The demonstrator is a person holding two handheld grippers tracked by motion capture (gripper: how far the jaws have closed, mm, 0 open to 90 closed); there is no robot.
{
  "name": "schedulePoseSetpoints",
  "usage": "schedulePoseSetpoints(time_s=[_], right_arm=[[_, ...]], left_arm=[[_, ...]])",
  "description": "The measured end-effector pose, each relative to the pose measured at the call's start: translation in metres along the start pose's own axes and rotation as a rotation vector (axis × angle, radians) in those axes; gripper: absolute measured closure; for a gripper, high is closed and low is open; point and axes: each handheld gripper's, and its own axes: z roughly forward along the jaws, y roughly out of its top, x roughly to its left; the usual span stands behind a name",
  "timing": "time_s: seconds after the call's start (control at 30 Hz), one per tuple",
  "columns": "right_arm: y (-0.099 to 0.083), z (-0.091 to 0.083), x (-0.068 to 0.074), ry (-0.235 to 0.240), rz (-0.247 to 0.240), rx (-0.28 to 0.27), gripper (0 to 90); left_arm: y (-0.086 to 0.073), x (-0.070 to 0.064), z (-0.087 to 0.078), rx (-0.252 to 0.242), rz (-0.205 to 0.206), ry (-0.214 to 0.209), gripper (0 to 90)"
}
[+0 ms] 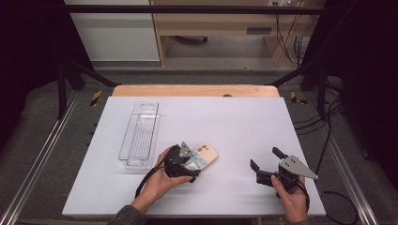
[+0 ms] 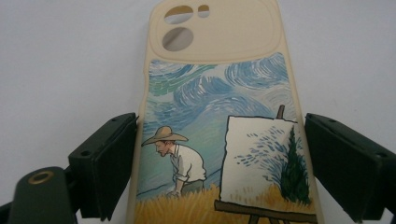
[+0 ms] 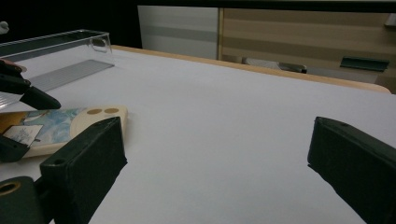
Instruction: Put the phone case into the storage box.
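White and mostly bare, the tabletop (image 1: 244, 126) sits inside a dark frame, with pale wooden furniture behind it. Toward its left side lies a clear plastic tray (image 1: 139, 135), long and narrow, with nothing visible inside it.

A phone case (image 2: 219, 121), cream-edged and printed with a painter at an easel in a wheat field, lies flat on the tabletop just right of the tray, camera cut-outs pointing away from the person. The left gripper (image 1: 184, 165) straddles its near end: in the left gripper view the fingers (image 2: 109, 163) stand on either side of the case, the left one touching its edge and the right one at or just off the other edge, so whether they truly clamp it cannot be told. The case does not look lifted yet.

Well to the right, the right gripper (image 1: 265, 158) hovers with its fingers (image 3: 88, 154) spread wide and holding nothing.

Judged from this, the grasp is only being set; lifting the case, perhaps to the empty tray, remains.
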Motion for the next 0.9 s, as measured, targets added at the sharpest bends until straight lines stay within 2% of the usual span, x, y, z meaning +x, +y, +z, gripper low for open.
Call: schedulePoseSetpoints(time_s=[0.2, 0.37, 0.4, 0.43, 0.5, 0.53, 0.7, 0.73, 0.77, 0.8, 0.83, 0.87, 0.9], right_arm=[[0.000, 0.000, 0.001, 0.003, 0.007, 0.004, 3.9], [-0.001, 0.001, 0.003, 0.024, 0.038, 0.011, 3.8], [-0.001, 0.002, 0.004, 0.039, 0.059, 0.009, 3.8], [-0.001, 0.002, 0.004, 0.039, 0.059, 0.009, 3.8], [0.001, 0.003, 0.006, 0.056, 0.075, 0.007, 3.7], [0.005, 0.004, 0.009, 0.078, 0.100, -0.004, 3.8], [0.018, 0.009, 0.016, 0.114, 0.139, -0.008, 5.6], [0.025, 0.011, 0.020, 0.130, 0.149, -0.004, 5.9], [0.025, 0.011, 0.020, 0.130, 0.149, -0.004, 5.9], [0.033, 0.015, 0.026, 0.155, 0.167, 0.002, 6.4], [0.033, 0.015, 0.026, 0.155, 0.167, 0.002, 6.4], [0.042, 0.021, 0.032, 0.181, 0.186, 0.014, 7.4], [0.042, 0.021, 0.032, 0.181, 0.186, 0.014, 7.4]], left_arm=[[0.005, 0.000, -0.009, -0.058, -0.004, 0.020, 11.8], [0.008, 0.001, -0.018, -0.155, -0.016, 0.048, 11.8], [0.010, 0.000, -0.022, -0.199, -0.015, 0.060, 11.8], [0.010, 0.000, -0.022, -0.199, -0.015, 0.060, 11.7], [0.012, 0.000, -0.026, -0.257, -0.019, 0.070, 11.7], [0.012, -0.001, -0.027, -0.278, -0.024, 0.074, 11.7], [0.013, 0.001, -0.033, -0.388, -0.047, 0.099, 11.8], [0.014, 0.002, -0.037, -0.424, -0.049, 0.104, 11.7], [0.014, 0.002, -0.037, -0.424, -0.049, 0.104, 11.7], [0.013, 0.002, -0.039, -0.439, -0.050, 0.107, 11.7], [0.013, 0.002, -0.041, -0.455, -0.057, 0.108, 11.7], [0.012, 0.003, -0.042, -0.464, -0.064, 0.106, 11.7], [0.012, 0.003, -0.043, -0.461, -0.059, 0.109, 11.7]])
